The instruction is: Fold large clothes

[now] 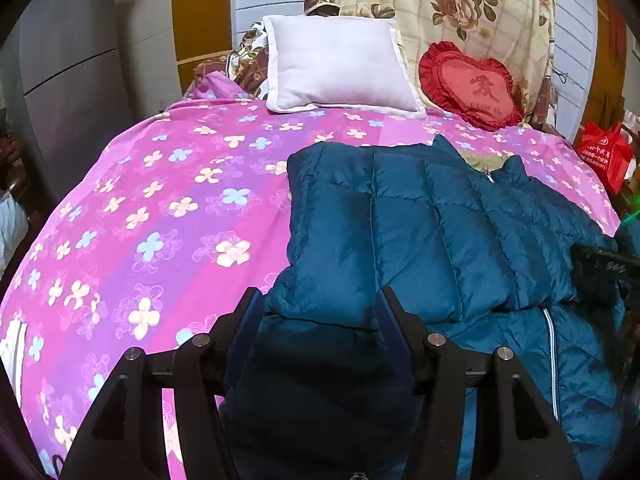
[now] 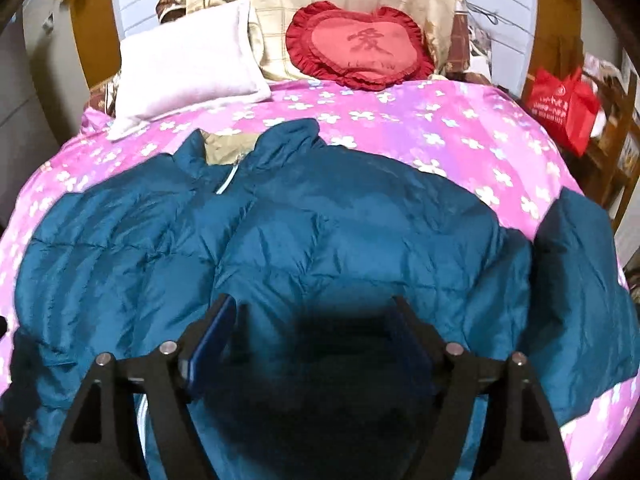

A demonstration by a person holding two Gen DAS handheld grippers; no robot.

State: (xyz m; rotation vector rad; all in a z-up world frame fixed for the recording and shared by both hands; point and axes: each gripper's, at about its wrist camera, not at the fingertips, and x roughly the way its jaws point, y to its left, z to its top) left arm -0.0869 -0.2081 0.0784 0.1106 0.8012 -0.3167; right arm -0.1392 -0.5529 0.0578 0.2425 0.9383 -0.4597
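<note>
Blue puffy jacket [image 2: 320, 232] on the pink flowered bed [image 1: 160, 208]

Left tongs [image 1: 320, 304] pinch its folded sleeve; right tongs [image 2: 312, 312] are spread above it. Only the right view shows the other sleeve spread out.

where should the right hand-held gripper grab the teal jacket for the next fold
Probably the outstretched sleeve of the teal jacket, coming from the bed's right edge: it lies flat, spread beyond the body, while the other sleeve already lies folded across.

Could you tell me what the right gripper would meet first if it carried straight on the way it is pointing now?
Most likely the teal puffer jacket: the right gripper angles down at its quilted front, jaws apart with nothing gripped. Depth is hard to judge.
</note>
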